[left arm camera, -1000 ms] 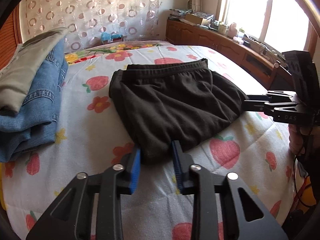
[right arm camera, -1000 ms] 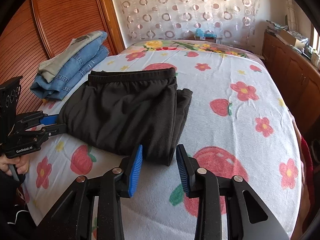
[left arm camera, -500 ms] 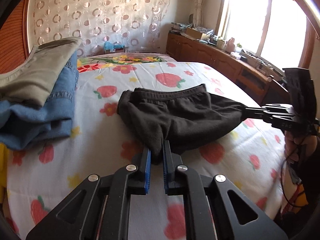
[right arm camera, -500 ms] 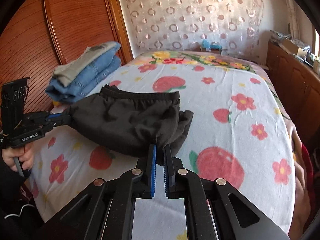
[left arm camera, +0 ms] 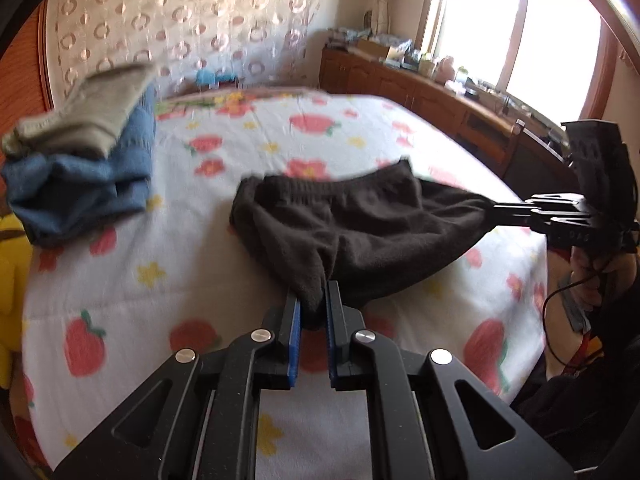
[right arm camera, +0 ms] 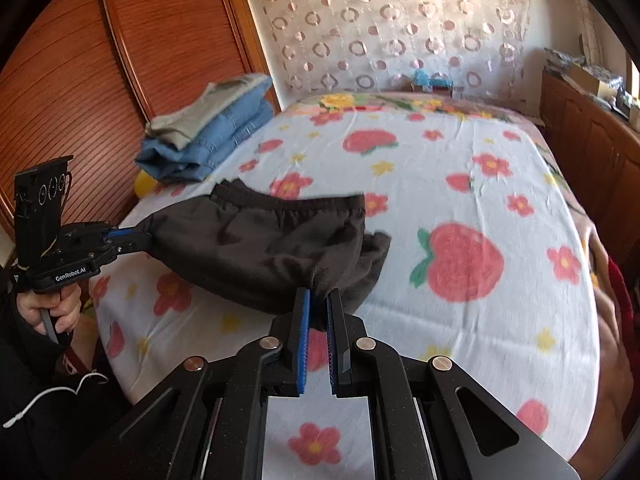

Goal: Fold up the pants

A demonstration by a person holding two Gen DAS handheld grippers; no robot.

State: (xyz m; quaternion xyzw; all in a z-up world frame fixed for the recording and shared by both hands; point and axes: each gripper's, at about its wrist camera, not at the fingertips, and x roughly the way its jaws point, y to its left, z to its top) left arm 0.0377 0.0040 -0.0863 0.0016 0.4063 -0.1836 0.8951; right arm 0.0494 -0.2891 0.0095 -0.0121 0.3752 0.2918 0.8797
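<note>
Two claws, left claw (left arm camera: 311, 310) and right claw (right arm camera: 318, 312), pinch bunched, sagging black pants (left arm camera: 360, 220)

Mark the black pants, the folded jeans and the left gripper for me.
black pants (left arm camera: 372, 232), left wrist view, middle of the fabric.
folded jeans (right arm camera: 224, 136), right wrist view, blue side of the stack.
left gripper (left arm camera: 312, 308), left wrist view, between the fingertips.

Left gripper (left arm camera: 312, 309) and right gripper (right arm camera: 319, 307) both clamped, angled downward.
</note>
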